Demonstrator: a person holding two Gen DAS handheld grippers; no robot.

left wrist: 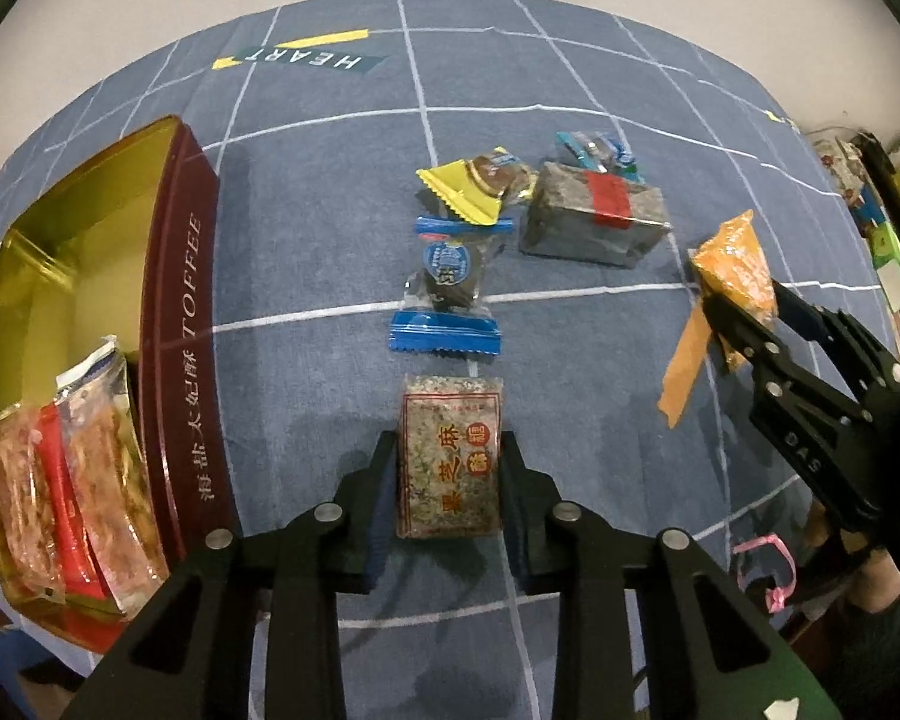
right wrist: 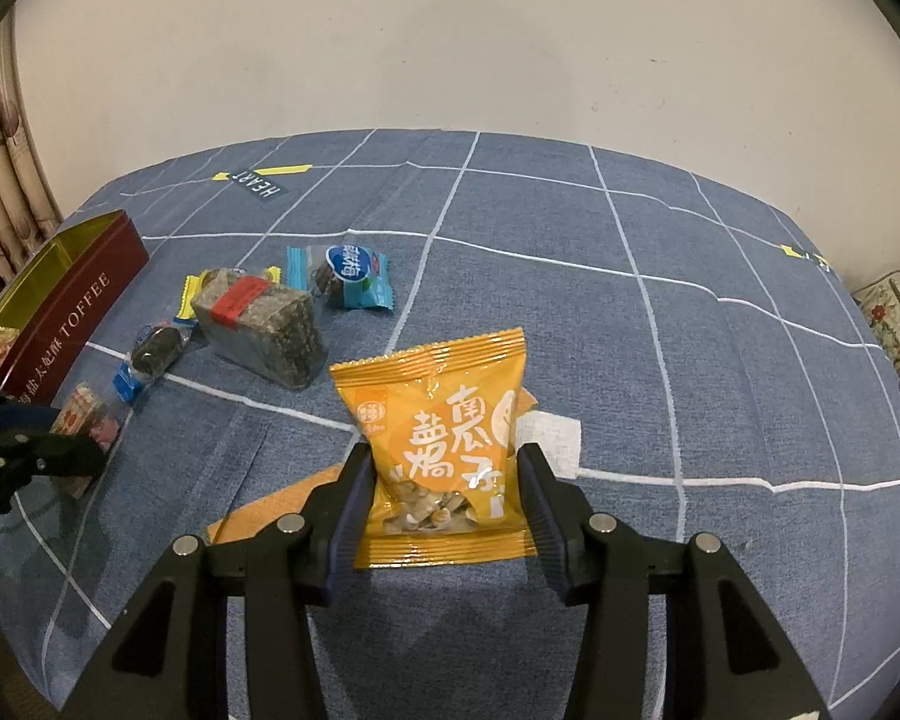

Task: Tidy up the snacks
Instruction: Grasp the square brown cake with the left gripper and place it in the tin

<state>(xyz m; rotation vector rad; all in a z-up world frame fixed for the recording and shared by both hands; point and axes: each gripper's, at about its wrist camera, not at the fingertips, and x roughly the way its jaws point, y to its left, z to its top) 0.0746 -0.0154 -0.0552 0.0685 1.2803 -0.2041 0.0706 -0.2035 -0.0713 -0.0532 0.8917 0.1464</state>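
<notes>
My left gripper (left wrist: 448,468) is shut on a flat sesame brittle pack (left wrist: 450,456) with a red label, just above the blue cloth. My right gripper (right wrist: 444,480) is shut on an orange pumpkin-seed packet (right wrist: 444,438), held upright; it also shows at the right of the left wrist view (left wrist: 735,276). A maroon and gold toffee tin (left wrist: 180,324) lies open at the left with several wrapped snacks (left wrist: 66,480) in its near end. Loose on the cloth: a blue-wrapped plum candy (left wrist: 447,294), a yellow-wrapped candy (left wrist: 474,183), a sesame block with red band (left wrist: 594,213), a light-blue packet (right wrist: 348,276).
A blue checked cloth (right wrist: 660,360) covers the table; a white wall stands behind it. An orange paper strip (left wrist: 684,366) lies under the right gripper. Cluttered items sit past the table's right edge (left wrist: 870,204). A curtain (right wrist: 6,180) hangs at the far left.
</notes>
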